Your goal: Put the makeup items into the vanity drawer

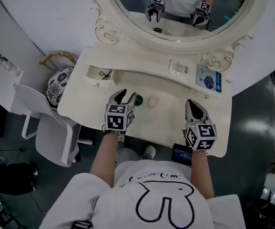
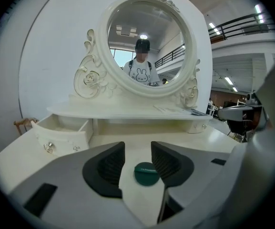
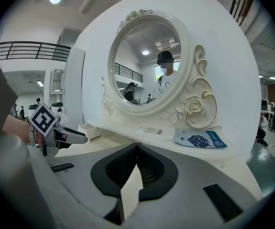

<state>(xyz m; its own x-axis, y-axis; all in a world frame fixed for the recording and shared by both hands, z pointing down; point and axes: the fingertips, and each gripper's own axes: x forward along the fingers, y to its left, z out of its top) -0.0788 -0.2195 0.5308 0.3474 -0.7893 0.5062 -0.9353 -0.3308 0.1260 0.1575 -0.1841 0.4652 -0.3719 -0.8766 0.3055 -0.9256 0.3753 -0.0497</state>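
Note:
A round dark green compact [image 1: 138, 99] lies on the cream vanity top [image 1: 170, 111], with a pale oval item [image 1: 152, 101] just to its right. My left gripper [image 1: 127, 97] stands open beside the compact. In the left gripper view the compact [image 2: 147, 173] rests on the table between the jaws, close to the right pad, and neither pad presses on it. The small vanity drawer [image 1: 99, 74] is pulled open at the back left and shows as drawer [image 2: 63, 130] ahead to the left. My right gripper [image 1: 190, 104] is shut and empty over the table's right side; its tips [image 3: 136, 149] meet.
An oval mirror [image 1: 175, 8] with a carved frame rises behind the shelf. On the shelf lie a clear packet [image 1: 178, 67] and a blue packet [image 1: 208, 79]. A white chair [image 1: 46, 128] and a patterned stool [image 1: 58, 85] stand left of the vanity.

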